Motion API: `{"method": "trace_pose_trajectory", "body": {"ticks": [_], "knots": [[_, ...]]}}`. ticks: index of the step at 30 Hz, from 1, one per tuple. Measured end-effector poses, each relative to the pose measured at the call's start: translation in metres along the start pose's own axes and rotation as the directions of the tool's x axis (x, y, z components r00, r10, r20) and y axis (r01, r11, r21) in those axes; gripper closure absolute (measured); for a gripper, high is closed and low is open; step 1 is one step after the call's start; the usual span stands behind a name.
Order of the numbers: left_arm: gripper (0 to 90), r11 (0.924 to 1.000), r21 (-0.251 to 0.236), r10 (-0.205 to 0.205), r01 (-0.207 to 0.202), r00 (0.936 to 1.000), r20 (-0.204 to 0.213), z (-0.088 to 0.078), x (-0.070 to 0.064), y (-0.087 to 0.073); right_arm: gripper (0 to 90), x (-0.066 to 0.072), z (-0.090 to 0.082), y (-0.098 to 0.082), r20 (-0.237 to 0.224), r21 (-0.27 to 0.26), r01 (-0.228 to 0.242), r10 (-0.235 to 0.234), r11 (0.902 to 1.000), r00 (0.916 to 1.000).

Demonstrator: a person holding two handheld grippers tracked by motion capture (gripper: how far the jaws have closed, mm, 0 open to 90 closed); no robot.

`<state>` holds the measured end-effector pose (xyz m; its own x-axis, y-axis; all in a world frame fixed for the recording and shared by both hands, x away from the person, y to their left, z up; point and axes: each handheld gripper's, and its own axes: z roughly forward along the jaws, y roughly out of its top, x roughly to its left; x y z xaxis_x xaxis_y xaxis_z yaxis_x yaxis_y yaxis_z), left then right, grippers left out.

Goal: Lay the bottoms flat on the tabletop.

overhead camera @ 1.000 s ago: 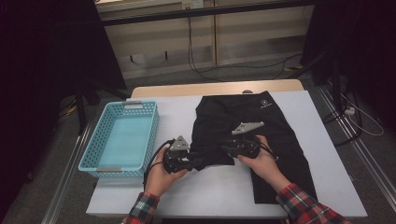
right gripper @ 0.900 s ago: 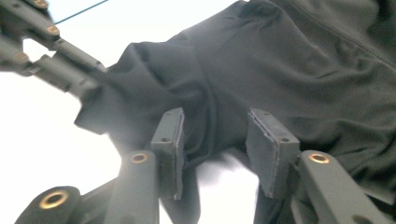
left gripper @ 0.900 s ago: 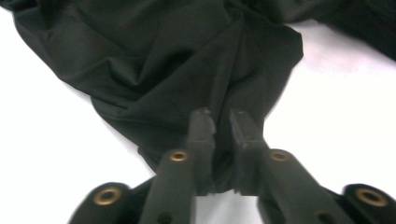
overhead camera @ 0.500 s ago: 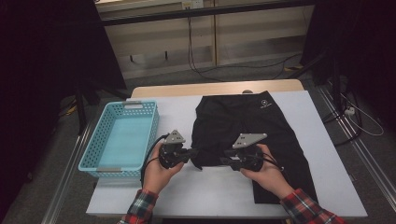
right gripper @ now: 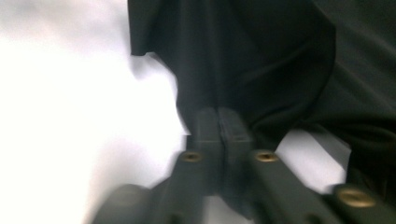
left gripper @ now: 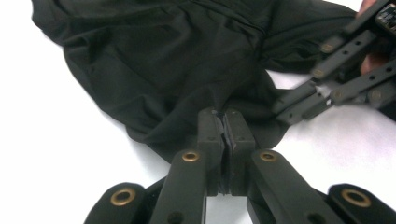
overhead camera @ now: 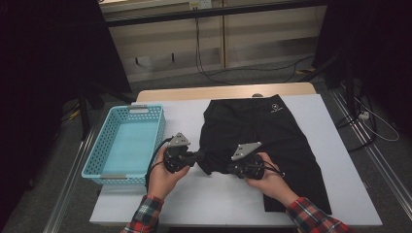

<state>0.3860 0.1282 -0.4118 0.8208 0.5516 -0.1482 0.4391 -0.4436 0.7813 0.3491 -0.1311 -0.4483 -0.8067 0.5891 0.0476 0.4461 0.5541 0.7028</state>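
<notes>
A black garment (overhead camera: 272,136) with a small white logo lies spread on the white table (overhead camera: 204,204). Its near left edge is bunched up. My left gripper (overhead camera: 201,156) comes in from the left and is shut on that bunched edge; in the left gripper view the jaws (left gripper: 225,119) meet with a fold of black cloth (left gripper: 177,70) pinched between them. My right gripper (overhead camera: 229,168) points left at the same edge, a little to the right. Its jaws (right gripper: 218,116) have just closed and pinch dark cloth (right gripper: 261,60). The right gripper (left gripper: 292,106) also shows close by in the left gripper view.
A light blue plastic basket (overhead camera: 104,167) stands empty at the table's left side, just left of my left hand. Bare white table runs along the near edge. Cables lie on the floor beyond the table's wooden far edge (overhead camera: 218,92).
The right gripper has slid a little toward the near edge and onto the garment's edge. The left gripper has stayed in place at the bunched edge.
</notes>
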Motion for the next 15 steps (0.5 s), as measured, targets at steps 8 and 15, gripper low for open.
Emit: {"method": "trace_pose_trajectory", "body": {"ticks": [8,15], "knots": [[86.1,0.9996,-0.016,-0.023,0.023,0.9997,0.003,-0.002,0.002,0.001,90.0,-0.019,-0.043,0.001,-0.066,-0.141,-0.132,0.123,0.9812,0.9902],[85.2,0.9998,-0.007,-0.019,0.019,0.9992,-0.035,0.014,0.008,0.002,90.0,-0.031,-0.039,-0.002,0.01,-0.148,-0.166,0.169,0.9749,0.9855]]}}
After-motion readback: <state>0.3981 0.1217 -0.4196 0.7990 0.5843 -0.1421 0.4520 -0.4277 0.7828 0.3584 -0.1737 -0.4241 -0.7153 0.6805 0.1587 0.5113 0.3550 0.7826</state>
